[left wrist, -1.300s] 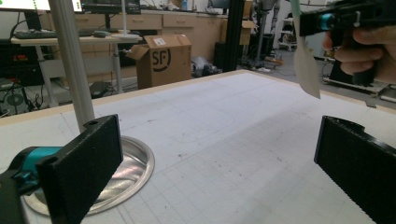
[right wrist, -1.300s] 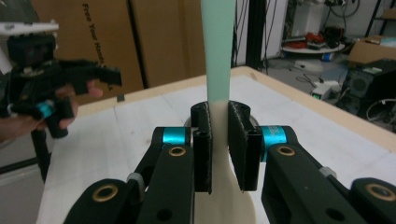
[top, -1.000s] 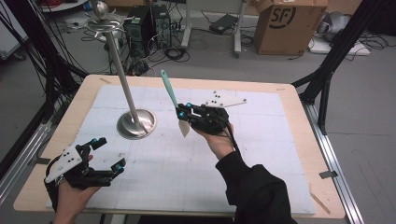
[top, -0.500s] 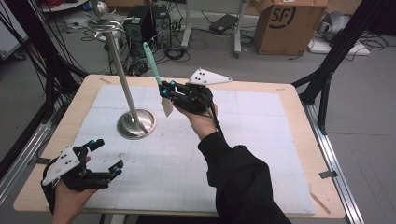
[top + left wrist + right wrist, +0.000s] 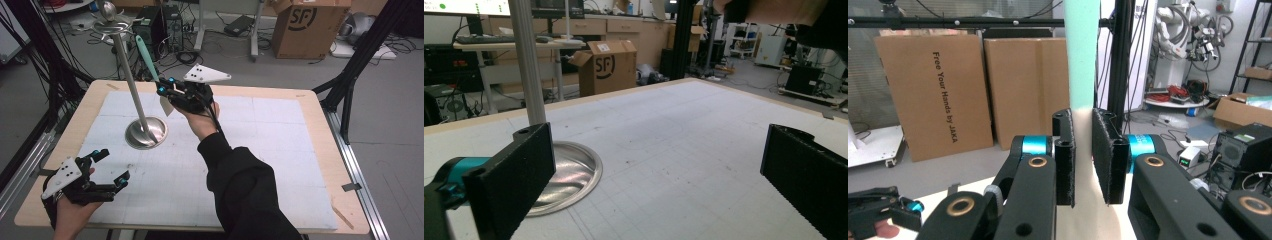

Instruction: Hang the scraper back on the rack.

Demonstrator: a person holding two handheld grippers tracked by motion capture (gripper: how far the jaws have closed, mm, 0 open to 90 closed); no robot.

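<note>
A spatula with a teal handle and a pale blade is held upright in my right gripper, which is shut on it where handle meets blade. In the right gripper view the pads press on the spatula from both sides. The gripper hovers above the table, just right of a metal stand: a tall pole on a round base, with hooks at its top. My left gripper rests open at the table's front left corner; its view shows wide jaws with nothing between them, facing the stand base.
A white gridded mat covers the wooden table. Cardboard boxes, cables and equipment stand on the floor behind. Black frame posts rise at the right and left sides.
My right gripper has carried the spatula up and to the left, closer to the stand's pole. The left gripper has stayed where it was.
</note>
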